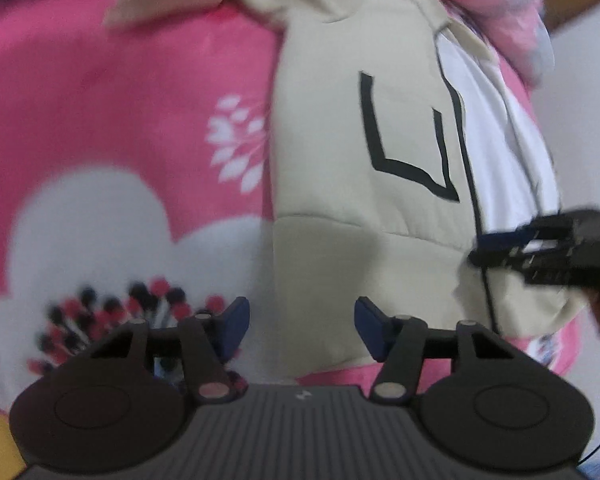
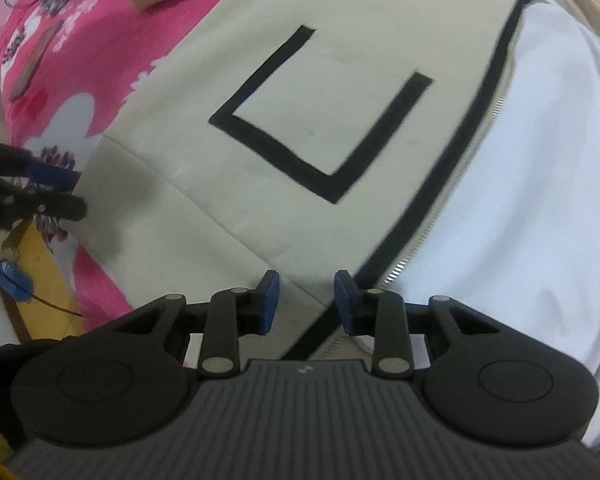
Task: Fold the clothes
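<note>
Hovering over the beige jacket [image 2: 300,80], I have my right gripper [image 2: 307,300] parted with nothing between its blue pads, just above the black-edged zipper [image 2: 456,184] near the hem. My left gripper [image 1: 301,330] is spread wider and empty, at the jacket's side edge. It lies flat on the pink flowered bedsheet [image 1: 100,120], white lining [image 2: 540,160] showing

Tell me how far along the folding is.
Barely started. Done: the beige zip-up jacket with black trim lies spread on the pink floral bedsheet, front open, white lining showing. In hand: nothing; the left gripper and right gripper are open at its hem. Left: every fold.
</note>
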The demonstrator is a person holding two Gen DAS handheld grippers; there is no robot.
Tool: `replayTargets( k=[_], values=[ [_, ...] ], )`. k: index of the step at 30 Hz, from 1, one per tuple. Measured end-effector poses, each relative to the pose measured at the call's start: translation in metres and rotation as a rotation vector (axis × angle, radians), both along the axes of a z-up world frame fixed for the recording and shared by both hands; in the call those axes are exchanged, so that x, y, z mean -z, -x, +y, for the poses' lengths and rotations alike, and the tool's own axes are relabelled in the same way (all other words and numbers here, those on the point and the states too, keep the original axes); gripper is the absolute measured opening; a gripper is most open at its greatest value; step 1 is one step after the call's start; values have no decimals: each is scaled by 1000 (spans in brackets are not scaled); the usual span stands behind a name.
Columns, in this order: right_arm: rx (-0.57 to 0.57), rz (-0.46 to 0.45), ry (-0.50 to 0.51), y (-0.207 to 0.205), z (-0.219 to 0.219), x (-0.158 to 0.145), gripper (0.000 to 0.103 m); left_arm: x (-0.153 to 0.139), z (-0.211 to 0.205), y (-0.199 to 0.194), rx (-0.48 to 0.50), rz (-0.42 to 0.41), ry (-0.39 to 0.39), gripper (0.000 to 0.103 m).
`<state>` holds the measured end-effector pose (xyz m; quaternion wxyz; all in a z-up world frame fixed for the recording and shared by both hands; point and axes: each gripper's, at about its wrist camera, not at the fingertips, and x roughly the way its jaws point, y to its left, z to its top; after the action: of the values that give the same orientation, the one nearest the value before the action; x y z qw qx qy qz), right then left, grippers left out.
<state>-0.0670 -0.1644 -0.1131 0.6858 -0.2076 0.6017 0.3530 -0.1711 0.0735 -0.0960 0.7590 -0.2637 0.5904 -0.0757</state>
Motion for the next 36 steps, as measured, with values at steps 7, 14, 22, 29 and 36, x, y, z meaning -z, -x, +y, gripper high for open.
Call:
replayTargets(
  k=[7, 14, 22, 29, 36],
  values=[
    [-49, 18, 91, -2, 18, 7, 30, -12, 11, 4, -135, 85, 129, 5],
    [-116, -6, 78, -16, 50, -3, 30, 3, 1, 11, -174, 200, 57, 5],
    [-231, -57, -209, -56, 147, -3, 31, 13, 3, 20, -151, 170, 48, 8],
    [-236, -31, -151, -57, 168, 6, 34, -9, 21, 33, -96, 14, -5, 50],
    [-322, -172, -247, -54, 207, -26, 41, -17, 69, 17, -187, -47, -281, 75]
  ],
)
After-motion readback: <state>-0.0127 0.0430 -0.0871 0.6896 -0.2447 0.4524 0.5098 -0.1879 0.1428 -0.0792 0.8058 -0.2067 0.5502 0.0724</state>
